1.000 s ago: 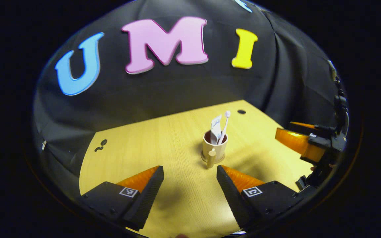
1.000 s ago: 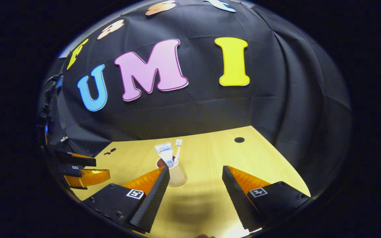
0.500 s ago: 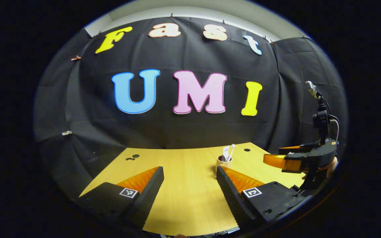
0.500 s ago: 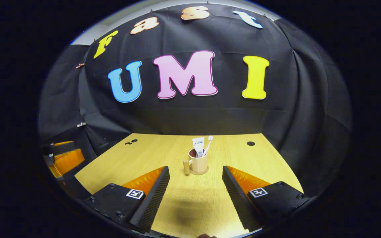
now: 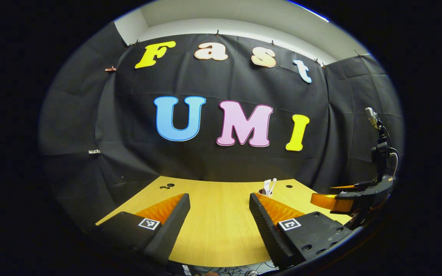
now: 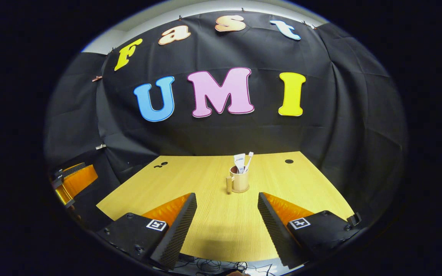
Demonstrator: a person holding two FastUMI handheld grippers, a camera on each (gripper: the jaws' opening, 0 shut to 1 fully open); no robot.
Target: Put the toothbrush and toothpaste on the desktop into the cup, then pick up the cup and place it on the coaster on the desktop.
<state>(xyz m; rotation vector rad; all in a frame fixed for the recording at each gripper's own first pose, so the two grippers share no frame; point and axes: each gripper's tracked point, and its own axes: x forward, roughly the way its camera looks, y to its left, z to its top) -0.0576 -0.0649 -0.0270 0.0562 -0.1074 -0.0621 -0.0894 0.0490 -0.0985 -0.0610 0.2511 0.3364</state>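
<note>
The beige cup (image 6: 240,179) stands upright in the middle of the wooden desk (image 6: 205,214), its handle pointing left, on a flat round coaster (image 6: 241,190). A white toothpaste tube (image 6: 239,158) and a white toothbrush (image 6: 249,158) stick out of it. My right gripper (image 6: 227,196) is open and empty, well short of the cup. My left gripper (image 5: 219,197) is open and empty too; its right finger hides most of the cup (image 5: 264,191), with the toothbrush (image 5: 272,184) showing above. Each gripper also appears at the edge of the other's view: the right gripper (image 5: 340,200), the left gripper (image 6: 74,182).
The desk has a round hole at the back right (image 6: 289,161) and a pair of small holes at the back left (image 6: 160,165). Its near edge lies just under both grippers, with cables below it (image 6: 213,265). Black cloth closes off the back and sides.
Both grippers have drawn back from the cup toward the desk's near edge and tilted up. The cup now looks smaller and farther off. It has not moved.
</note>
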